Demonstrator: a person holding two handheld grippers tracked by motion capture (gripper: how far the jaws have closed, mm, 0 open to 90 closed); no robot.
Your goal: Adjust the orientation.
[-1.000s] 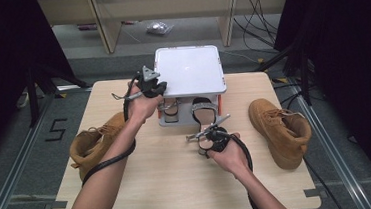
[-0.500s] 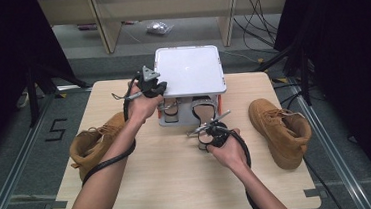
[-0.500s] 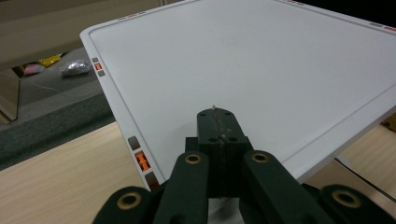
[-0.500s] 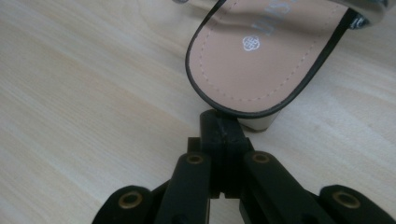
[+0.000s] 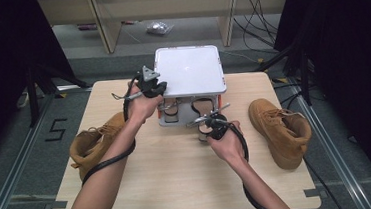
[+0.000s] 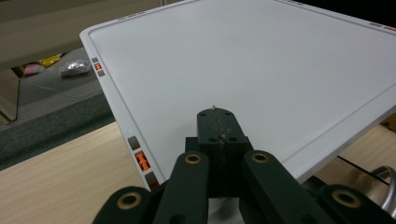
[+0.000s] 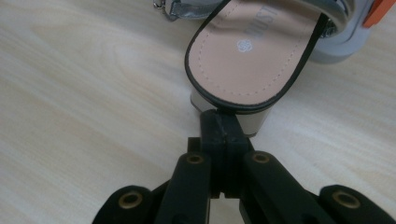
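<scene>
A white-topped low rack (image 5: 188, 71) stands at the table's far middle. Under it lie two sandals, the right one (image 5: 203, 105) with its heel end sticking out toward me. In the right gripper view that sandal (image 7: 254, 56) has a tan insole, black edging and a pale block heel. My right gripper (image 7: 219, 125) is shut and empty, its tips right at the back of the heel. It sits just in front of the rack (image 5: 208, 129). My left gripper (image 6: 217, 127), shut with nothing in it, hovers over the front left corner of the white top (image 6: 261, 60), (image 5: 158, 89).
A tan boot (image 5: 96, 141) lies on the table's left side and another (image 5: 282, 129) stands at the right. Bare wood (image 5: 179, 180) stretches between the rack and the near edge. Cables and a crumpled wrapper (image 5: 159, 27) lie on the floor beyond.
My right gripper has edged slightly toward the rack and the sandal's heel. The left gripper has stayed at the rack's corner.
</scene>
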